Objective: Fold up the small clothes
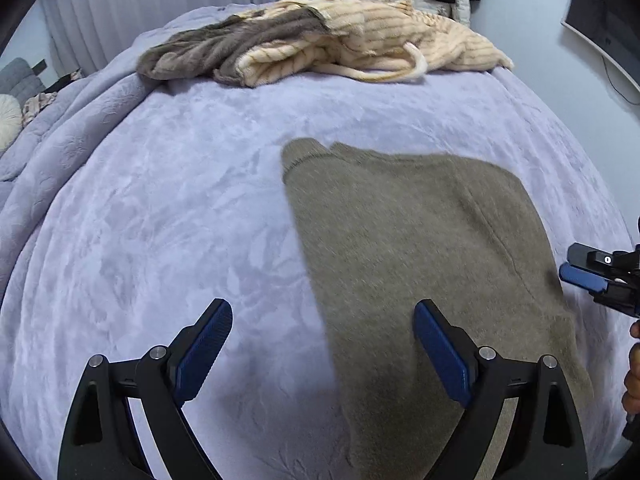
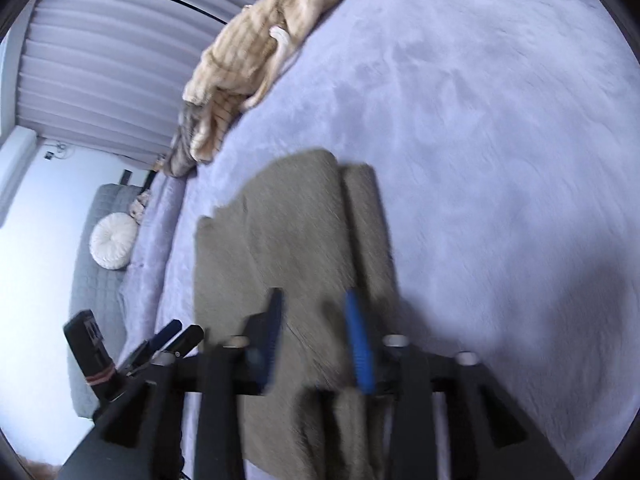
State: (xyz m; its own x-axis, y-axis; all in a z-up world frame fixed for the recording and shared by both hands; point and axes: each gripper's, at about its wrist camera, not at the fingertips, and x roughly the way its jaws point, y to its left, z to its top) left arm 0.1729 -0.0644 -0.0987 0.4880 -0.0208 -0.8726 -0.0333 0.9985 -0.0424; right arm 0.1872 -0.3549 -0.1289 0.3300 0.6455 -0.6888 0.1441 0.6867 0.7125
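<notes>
An olive-grey knitted garment (image 1: 420, 248) lies partly folded on the lavender bed cover (image 1: 168, 220). My left gripper (image 1: 323, 320) is open and empty, hovering above the garment's left edge. My right gripper (image 2: 314, 304) hovers just over the same garment (image 2: 292, 240), its jaws partly open with cloth showing between and under them; I cannot tell whether it grips anything. The right gripper also shows at the right edge of the left wrist view (image 1: 592, 276). The left gripper shows at the lower left of the right wrist view (image 2: 168, 340).
A heap of cream striped and grey fleece clothes (image 1: 320, 40) lies at the far side of the bed. A grey couch with a round white cushion (image 2: 112, 240) stands beside the bed. A dark screen (image 1: 608, 12) hangs on the right wall.
</notes>
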